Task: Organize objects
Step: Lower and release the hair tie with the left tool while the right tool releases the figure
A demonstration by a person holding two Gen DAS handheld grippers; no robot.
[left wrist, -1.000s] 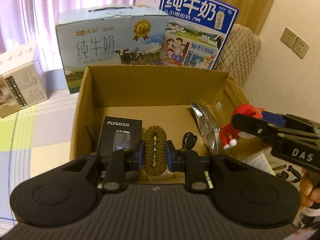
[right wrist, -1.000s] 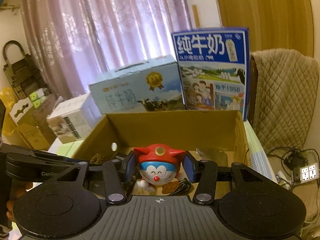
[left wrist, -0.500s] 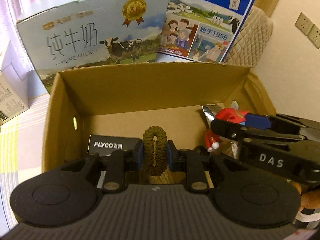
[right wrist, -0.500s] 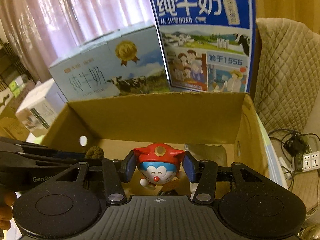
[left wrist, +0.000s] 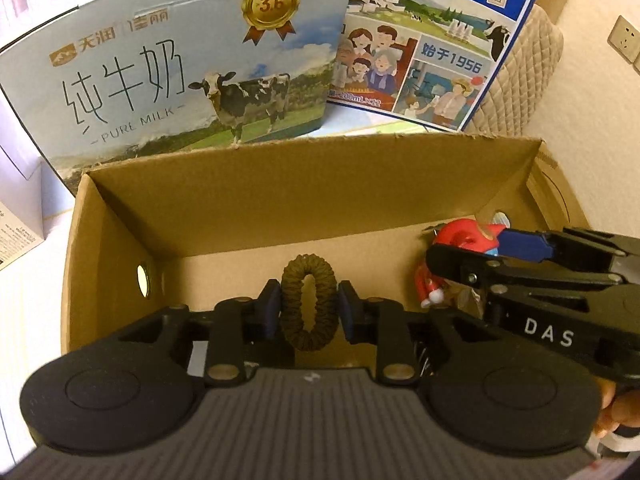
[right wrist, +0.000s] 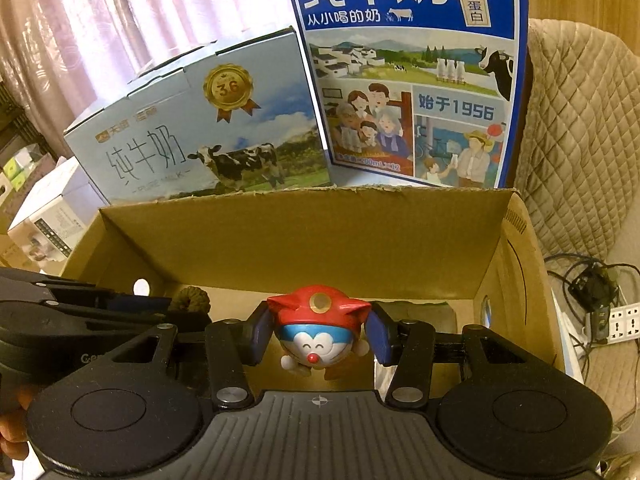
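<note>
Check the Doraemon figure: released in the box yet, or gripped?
Gripped. The right gripper pads press both sides of the Doraemon figure, held above the cardboard box floor.

Pale blue milk carton (left wrist: 176, 68): "天润", "纯牛奶", "PURE MILK", gold medal "3.6". Dark blue milk carton (right wrist: 412, 76): "纯牛奶", "从小喝的奶", "始于1956", tag "3.2 乳蛋白", partly legible "200mL×12". Right gripper (left wrist: 464, 260), side of body: "DAS". Left gripper (right wrist: 188, 300): partial "Ge".

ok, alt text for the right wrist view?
The right gripper grips a Doraemon figure in a red hat over an open cardboard box. The left gripper reaches in from the left holding a brown hair tie. Two milk cartons stand behind the box.
</note>
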